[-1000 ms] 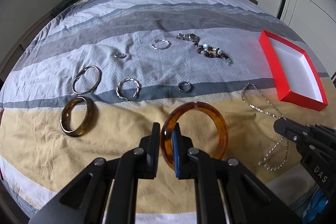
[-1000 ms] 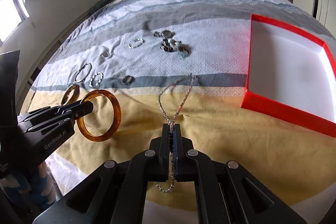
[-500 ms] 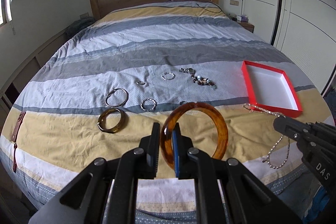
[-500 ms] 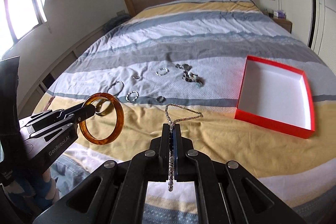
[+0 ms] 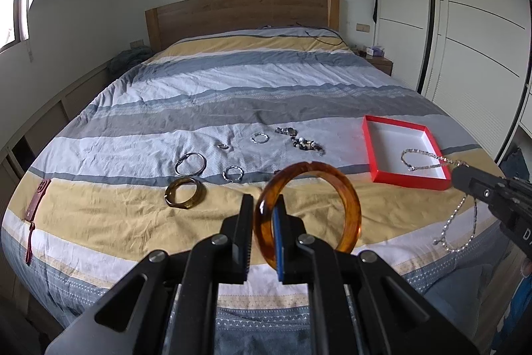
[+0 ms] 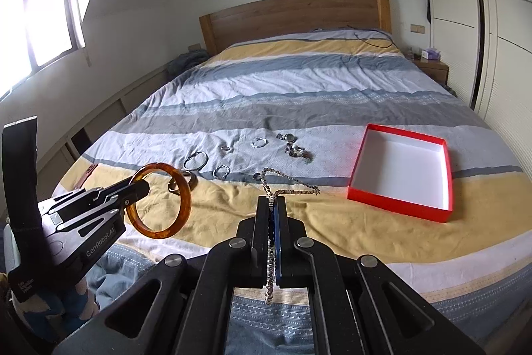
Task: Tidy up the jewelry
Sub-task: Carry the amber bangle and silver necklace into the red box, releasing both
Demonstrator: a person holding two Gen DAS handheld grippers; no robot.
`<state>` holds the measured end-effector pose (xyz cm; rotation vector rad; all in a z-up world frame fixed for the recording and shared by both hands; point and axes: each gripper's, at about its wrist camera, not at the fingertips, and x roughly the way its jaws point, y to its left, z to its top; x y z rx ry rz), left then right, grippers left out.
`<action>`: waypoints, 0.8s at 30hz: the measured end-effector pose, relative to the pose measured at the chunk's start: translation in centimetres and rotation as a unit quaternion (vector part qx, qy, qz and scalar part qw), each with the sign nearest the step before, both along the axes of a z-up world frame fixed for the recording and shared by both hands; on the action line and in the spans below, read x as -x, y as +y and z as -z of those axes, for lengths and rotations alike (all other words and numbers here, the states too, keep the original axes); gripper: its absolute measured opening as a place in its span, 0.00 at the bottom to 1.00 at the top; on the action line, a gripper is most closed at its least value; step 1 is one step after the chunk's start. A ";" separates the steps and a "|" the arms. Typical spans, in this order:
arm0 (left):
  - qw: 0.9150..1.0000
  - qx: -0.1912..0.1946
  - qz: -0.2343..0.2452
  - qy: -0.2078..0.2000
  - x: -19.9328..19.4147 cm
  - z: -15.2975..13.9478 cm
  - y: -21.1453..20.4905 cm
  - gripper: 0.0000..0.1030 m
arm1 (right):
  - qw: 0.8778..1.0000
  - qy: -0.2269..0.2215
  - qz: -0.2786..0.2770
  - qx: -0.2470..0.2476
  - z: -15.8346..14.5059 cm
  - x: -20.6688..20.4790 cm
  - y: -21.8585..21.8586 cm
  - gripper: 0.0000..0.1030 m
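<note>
My left gripper (image 5: 264,208) is shut on an amber bangle (image 5: 345,195) and holds it in the air over the foot of the bed; it shows at the left of the right wrist view (image 6: 139,188). My right gripper (image 6: 273,202) is shut on a silver chain necklace (image 6: 292,182) that loops ahead of the tips and hangs below them. The red box (image 6: 404,167) with a white inside lies on the bed at the right and holds nothing. Several bracelets and rings lie mid-bed, among them a dark olive bangle (image 5: 184,192), a thin silver bangle (image 5: 190,163) and a beaded piece (image 5: 307,144).
The striped duvet (image 5: 266,95) covers a bed with a wooden headboard (image 5: 242,12). A dark red strap or case (image 5: 36,198) lies at the bed's left edge. White wardrobe doors (image 5: 465,22) stand at the right. A cable lies near the pillows.
Both grippers have risen and drawn back from the bed with the bangle and the necklace, so the bed looks smaller. The necklace has come off the duvet and hangs free.
</note>
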<state>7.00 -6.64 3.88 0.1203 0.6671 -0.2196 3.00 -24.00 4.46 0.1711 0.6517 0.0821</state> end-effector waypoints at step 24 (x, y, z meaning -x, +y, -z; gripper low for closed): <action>0.991 -0.014 0.112 0.069 -11.4 2.2 -16.8 0.10 | 0.992 0.027 0.121 -0.020 2.5 -6.3 -16.9 0.03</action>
